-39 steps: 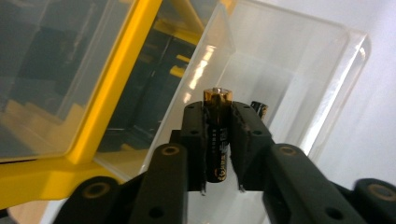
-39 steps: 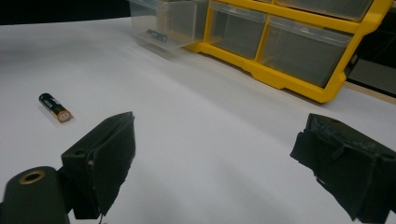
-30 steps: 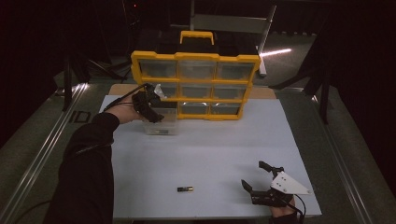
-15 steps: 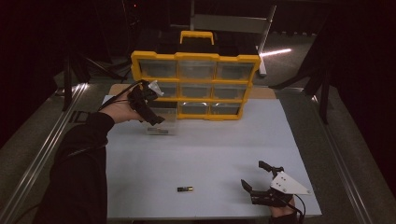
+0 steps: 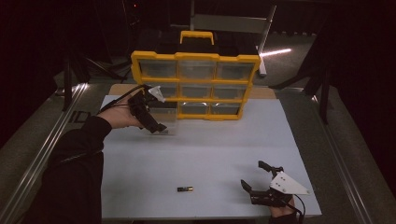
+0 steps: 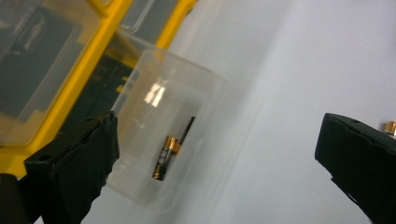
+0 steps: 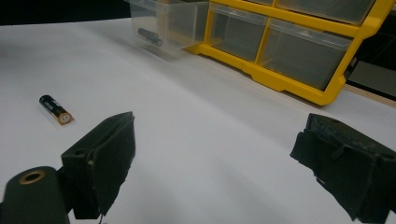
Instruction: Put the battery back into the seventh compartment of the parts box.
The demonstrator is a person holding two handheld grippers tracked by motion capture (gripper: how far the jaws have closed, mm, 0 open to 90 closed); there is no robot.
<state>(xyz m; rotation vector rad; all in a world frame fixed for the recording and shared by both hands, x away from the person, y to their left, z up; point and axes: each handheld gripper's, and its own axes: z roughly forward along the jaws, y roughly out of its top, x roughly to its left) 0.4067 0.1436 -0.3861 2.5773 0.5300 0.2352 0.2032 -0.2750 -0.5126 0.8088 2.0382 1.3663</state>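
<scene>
Battery (image 5: 185, 189) number one is lying loose on the white surface (image 5: 201, 154) near the front edge, seen from the high view, well apart from everything else. The left tongs (image 5: 158, 127) hover over a clear little drawer (image 5: 164, 116) sitting just in front of the yellow organizer (image 5: 196, 84); the right tongs (image 5: 255, 178) rest low at the front right, jaws spread with nothing between them.

Left gripper view: the jaws have just been opening and now stand wide apart, nothing gripped. Below them the clear drawer (image 6: 163, 144) holds a second battery (image 6: 164, 157) lying flat inside.

Right gripper view: jaws wide and empty, the loose battery (image 7: 55, 109) off to the left, the drawer (image 7: 161, 25) and organizer (image 7: 299, 46) farther back.
</scene>
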